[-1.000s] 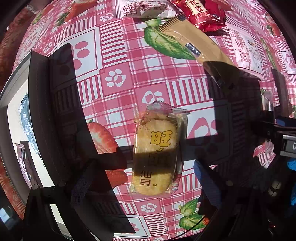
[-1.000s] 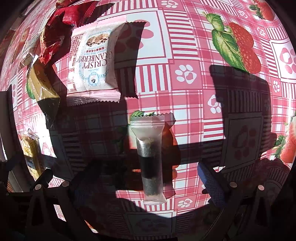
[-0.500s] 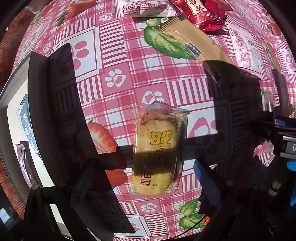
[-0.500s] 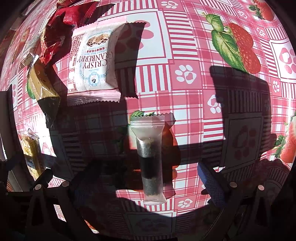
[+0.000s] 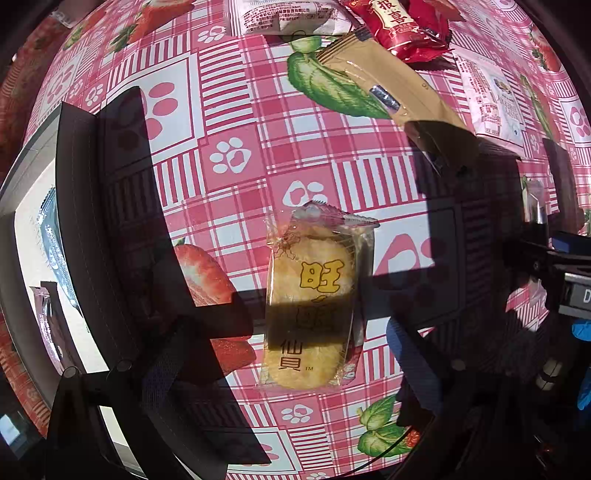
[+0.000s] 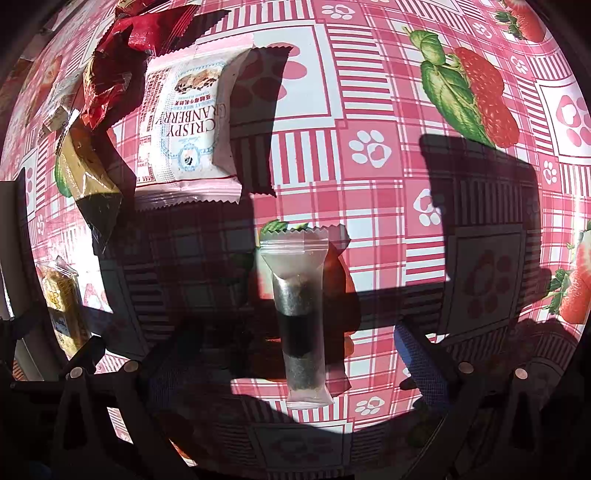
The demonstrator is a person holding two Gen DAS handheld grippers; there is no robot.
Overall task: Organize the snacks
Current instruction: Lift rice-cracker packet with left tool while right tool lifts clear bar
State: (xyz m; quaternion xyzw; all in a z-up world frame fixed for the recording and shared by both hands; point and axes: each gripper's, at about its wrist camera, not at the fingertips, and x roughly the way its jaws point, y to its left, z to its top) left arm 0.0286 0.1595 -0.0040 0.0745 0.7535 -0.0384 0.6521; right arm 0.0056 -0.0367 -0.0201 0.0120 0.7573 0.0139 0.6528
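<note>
A clear pack of yellow rice crackers (image 5: 310,310) lies flat on the pink checked tablecloth, between the spread fingers of my left gripper (image 5: 291,354), which is open. In the right wrist view a narrow clear pack with a dark roll (image 6: 299,317) lies lengthwise between the fingers of my right gripper (image 6: 295,365), also open. Neither pack is gripped. A black tray with a white floor (image 5: 77,206) at the left edge holds a silver packet (image 5: 55,251) and a dark packet (image 5: 51,332).
Farther off lie a tan wrapper (image 5: 384,88), a red packet (image 5: 399,26), a white packet (image 5: 280,18) and a pink cranberry-crisp pack (image 6: 188,125). The right gripper's body (image 5: 561,273) shows at the right edge of the left wrist view. Hard shadows cross the cloth.
</note>
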